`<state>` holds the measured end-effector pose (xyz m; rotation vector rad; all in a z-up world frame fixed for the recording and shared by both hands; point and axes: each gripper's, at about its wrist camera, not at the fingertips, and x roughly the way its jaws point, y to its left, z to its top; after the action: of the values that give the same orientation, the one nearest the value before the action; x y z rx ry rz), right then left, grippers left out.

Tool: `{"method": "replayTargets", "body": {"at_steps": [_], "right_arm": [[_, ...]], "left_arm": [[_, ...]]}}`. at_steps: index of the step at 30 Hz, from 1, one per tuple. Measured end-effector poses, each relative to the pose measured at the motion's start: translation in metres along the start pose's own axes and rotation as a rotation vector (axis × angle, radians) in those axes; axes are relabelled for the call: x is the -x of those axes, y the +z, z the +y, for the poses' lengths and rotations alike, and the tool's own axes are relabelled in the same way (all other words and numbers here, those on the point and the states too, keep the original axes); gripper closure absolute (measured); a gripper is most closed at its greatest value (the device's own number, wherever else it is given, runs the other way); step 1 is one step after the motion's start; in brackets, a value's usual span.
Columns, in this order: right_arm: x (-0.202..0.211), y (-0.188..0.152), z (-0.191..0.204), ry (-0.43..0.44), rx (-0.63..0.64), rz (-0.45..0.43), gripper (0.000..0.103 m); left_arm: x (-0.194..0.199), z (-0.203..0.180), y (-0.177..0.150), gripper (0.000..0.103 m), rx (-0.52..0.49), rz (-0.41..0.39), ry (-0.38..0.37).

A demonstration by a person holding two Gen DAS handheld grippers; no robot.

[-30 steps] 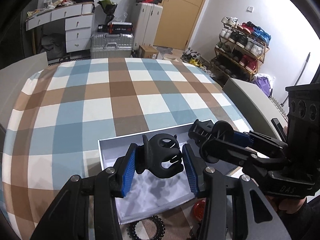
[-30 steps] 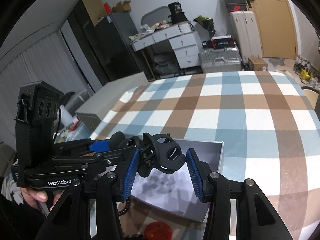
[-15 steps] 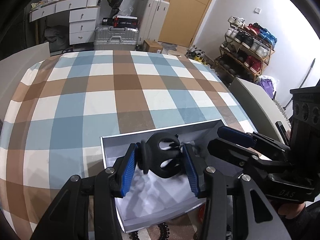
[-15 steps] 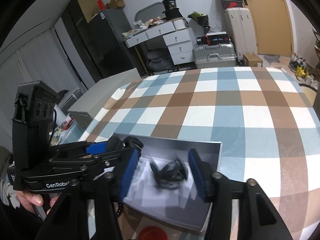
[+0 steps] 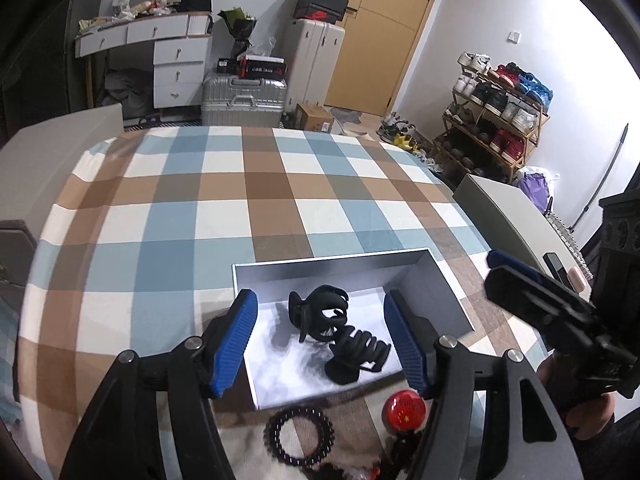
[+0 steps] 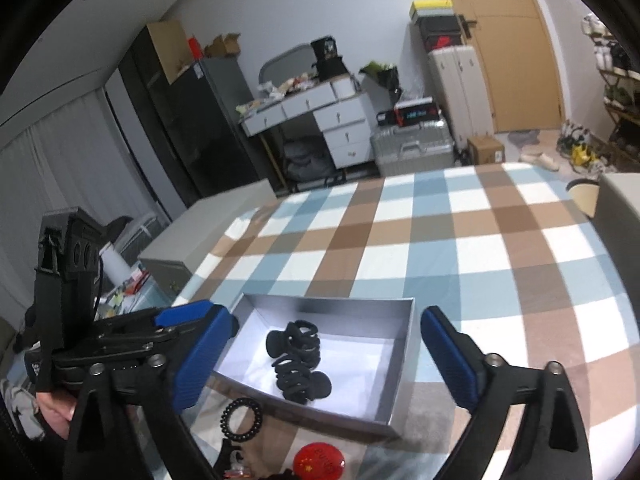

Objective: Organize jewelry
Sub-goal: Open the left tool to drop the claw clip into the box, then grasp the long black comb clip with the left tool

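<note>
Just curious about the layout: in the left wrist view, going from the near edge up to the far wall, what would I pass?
Black bead bracelet → two black hair clips inside the silver box → checked tablecloth → silver suitcase.

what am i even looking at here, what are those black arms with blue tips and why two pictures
No robot: a person holds a hand-held gripper in each hand, each with a camera looking along its two blue-padded fingers. One picture is from the left gripper, the other from the right gripper. Each also catches the other gripper at its edge. On the checked tablecloth sits an open grey box with two black hair claw clips lying inside. Beside the box lie a black beaded bracelet and a red round badge. Both grippers' fingers are opening and hold nothing.
</note>
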<state>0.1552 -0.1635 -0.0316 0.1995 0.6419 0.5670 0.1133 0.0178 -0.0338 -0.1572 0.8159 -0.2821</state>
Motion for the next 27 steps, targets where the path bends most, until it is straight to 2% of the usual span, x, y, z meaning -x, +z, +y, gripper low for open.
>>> {"method": "replayTargets", "body": {"at_steps": [2,5,9,13,17,24,27], "right_arm": [[0.011,0.0,0.003,-0.004,-0.002,-0.028,0.001],[0.026,-0.002,0.008,-0.019,0.007,-0.077,0.0],[0.044,-0.005,0.014,-0.043,0.012,-0.136,0.0],[0.053,-0.01,0.021,-0.043,0.023,-0.145,0.0],[0.063,-0.017,0.032,-0.031,0.046,-0.168,0.0],[0.077,-0.033,0.044,-0.057,0.088,-0.206,0.0],[0.082,-0.04,0.045,-0.072,0.094,-0.204,0.0]], "left_arm": [[0.008,-0.003,-0.002,0.041,-0.008,-0.02,0.013],[0.018,-0.006,-0.004,0.032,-0.007,-0.045,0.04],[0.031,-0.008,-0.007,0.031,-0.005,-0.078,0.056],[0.042,-0.01,-0.013,0.03,-0.009,-0.102,0.072],[0.052,-0.012,-0.019,0.02,-0.014,-0.127,0.085],[0.066,-0.013,-0.032,0.019,-0.025,-0.164,0.11],[0.071,-0.012,-0.042,0.019,-0.033,-0.18,0.096]]}}
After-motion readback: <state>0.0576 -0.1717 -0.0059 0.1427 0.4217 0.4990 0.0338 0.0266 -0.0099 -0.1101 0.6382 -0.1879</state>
